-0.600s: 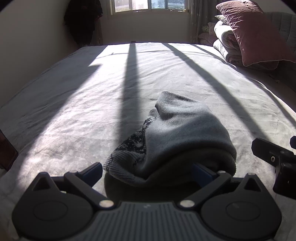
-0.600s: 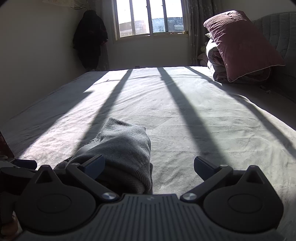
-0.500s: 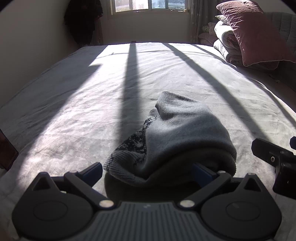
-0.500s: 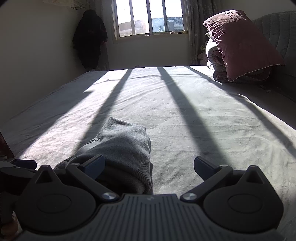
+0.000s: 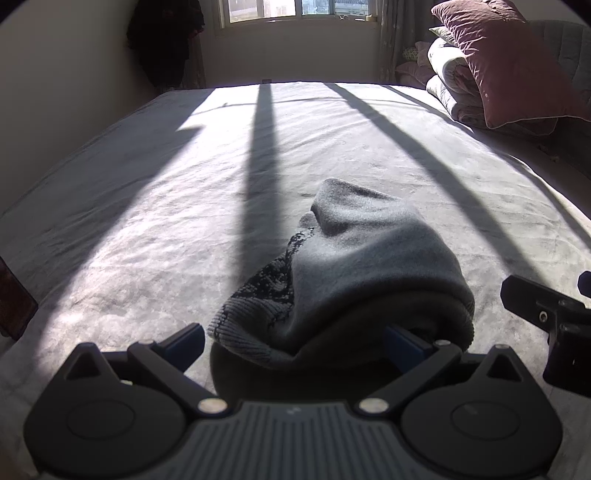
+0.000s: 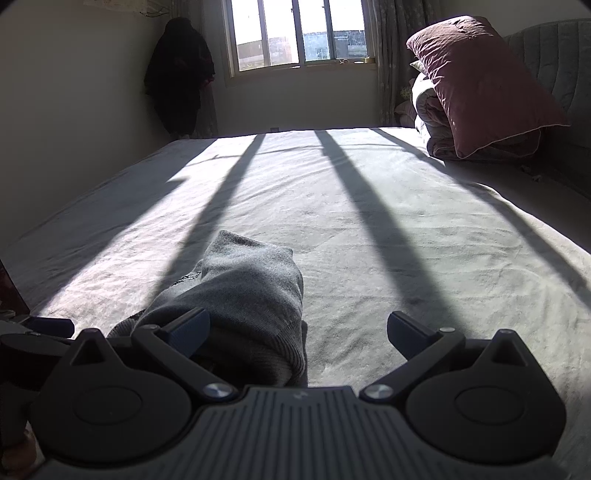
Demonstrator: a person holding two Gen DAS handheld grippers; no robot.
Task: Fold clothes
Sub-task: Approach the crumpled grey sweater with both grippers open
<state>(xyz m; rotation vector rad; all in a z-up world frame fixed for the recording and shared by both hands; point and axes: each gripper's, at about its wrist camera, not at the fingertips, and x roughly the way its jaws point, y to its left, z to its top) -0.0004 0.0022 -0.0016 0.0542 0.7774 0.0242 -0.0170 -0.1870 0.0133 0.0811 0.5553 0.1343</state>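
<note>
A folded grey knit garment [image 5: 362, 273] with a dark patterned ribbed edge lies on the grey bed sheet [image 5: 184, 192], just ahead of both grippers. My left gripper [image 5: 295, 341] is open, its fingers spread either side of the garment's near edge; the right finger [image 5: 404, 341] sits under the fold. My right gripper [image 6: 299, 328] is open; its left finger [image 6: 188, 326] rests against the garment [image 6: 243, 288] and the right finger is over bare sheet. The right gripper also shows at the right edge of the left wrist view [image 5: 546, 314].
A maroon pillow [image 6: 480, 85] lies on folded quilts [image 5: 450, 85] at the bed's far right, by a grey headboard [image 6: 561, 59]. A window [image 6: 299, 33] and a dark hanging coat [image 6: 181, 74] are on the far wall. Sunlit sheet stretches ahead.
</note>
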